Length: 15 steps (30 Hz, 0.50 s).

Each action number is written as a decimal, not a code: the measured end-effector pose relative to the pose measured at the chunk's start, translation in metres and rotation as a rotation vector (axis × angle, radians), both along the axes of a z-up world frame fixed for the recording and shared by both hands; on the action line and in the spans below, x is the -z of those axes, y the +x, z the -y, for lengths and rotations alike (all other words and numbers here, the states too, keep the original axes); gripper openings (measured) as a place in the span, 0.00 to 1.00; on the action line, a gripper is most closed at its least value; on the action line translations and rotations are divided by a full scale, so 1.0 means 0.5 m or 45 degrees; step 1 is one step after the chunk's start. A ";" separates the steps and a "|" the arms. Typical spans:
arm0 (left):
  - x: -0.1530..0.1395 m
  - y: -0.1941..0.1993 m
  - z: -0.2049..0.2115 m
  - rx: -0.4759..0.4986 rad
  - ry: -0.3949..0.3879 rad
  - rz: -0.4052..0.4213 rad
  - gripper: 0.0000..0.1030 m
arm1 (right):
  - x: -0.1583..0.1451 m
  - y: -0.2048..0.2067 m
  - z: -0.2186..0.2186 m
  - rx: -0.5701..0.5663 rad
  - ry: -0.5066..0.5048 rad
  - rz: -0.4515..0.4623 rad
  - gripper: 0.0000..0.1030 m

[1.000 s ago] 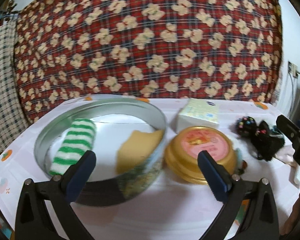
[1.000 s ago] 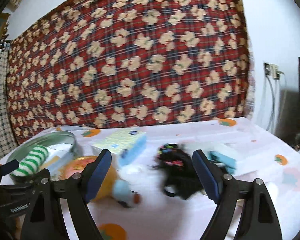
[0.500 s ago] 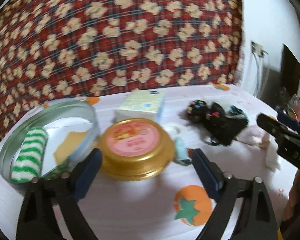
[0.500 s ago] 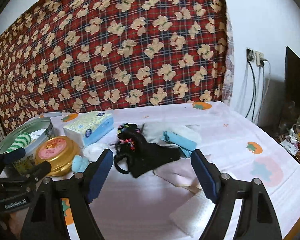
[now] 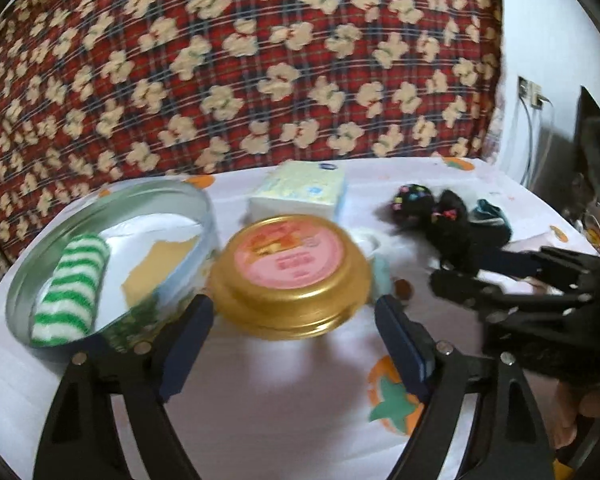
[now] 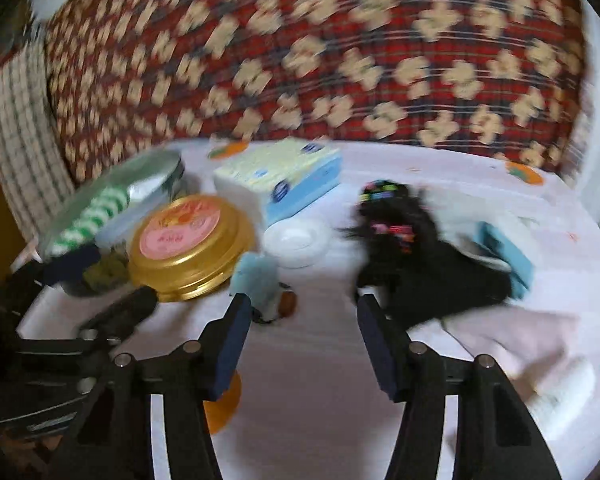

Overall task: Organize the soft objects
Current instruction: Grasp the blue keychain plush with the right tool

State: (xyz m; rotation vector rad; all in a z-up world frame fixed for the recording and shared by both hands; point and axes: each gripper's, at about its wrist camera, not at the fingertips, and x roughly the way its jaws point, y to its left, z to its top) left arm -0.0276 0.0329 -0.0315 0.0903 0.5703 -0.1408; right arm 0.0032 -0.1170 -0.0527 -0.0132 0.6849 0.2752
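Observation:
My left gripper (image 5: 294,332) hovers just in front of a gold lid with a pink label (image 5: 296,272). Its jaws are closing, the pads do not touch the lid, and nothing is held. My right gripper (image 6: 304,320) is also closing on nothing, low over the tablecloth. It stands between a small light-blue soft item (image 6: 260,280) and a black cloth with coloured beads (image 6: 420,264). Left of the lid is a round metal tin (image 5: 188,208) holding a green-and-white striped roll (image 5: 72,288) and a yellow cloth (image 5: 156,268). The right wrist view is blurred.
A tissue pack (image 5: 300,192) lies behind the lid, and a white round dish (image 6: 296,240) sits beside the blue item. Pale pink and white cloths (image 6: 520,332) lie at the right. A red plaid bear-print fabric (image 5: 260,60) hangs behind the table. The two grippers are close together.
My left gripper shifted right from the tin to face the gold lid and narrowed a little. My right gripper swung down and left toward the blue item, its jaws narrowing markedly.

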 end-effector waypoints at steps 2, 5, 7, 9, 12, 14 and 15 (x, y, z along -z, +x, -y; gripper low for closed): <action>-0.003 0.000 -0.015 -0.016 -0.010 0.005 0.81 | 0.012 0.019 -0.022 -0.036 -0.016 -0.042 0.56; -0.008 -0.001 -0.027 -0.032 0.001 0.029 0.81 | 0.029 0.047 -0.031 -0.057 0.012 -0.127 0.56; -0.008 0.000 -0.034 -0.032 -0.007 0.027 0.81 | 0.036 0.060 -0.036 -0.052 0.007 -0.154 0.56; -0.006 0.002 -0.037 -0.030 -0.015 0.020 0.81 | 0.041 0.071 -0.044 -0.077 0.015 -0.178 0.56; -0.001 0.005 -0.036 -0.026 -0.020 0.006 0.81 | 0.043 0.083 -0.065 -0.091 -0.027 -0.182 0.56; 0.001 0.004 -0.034 -0.021 -0.024 0.003 0.81 | 0.045 0.089 -0.070 -0.093 -0.044 -0.190 0.52; 0.002 0.003 -0.032 -0.019 -0.023 0.003 0.81 | 0.047 0.092 -0.070 -0.095 -0.040 -0.201 0.34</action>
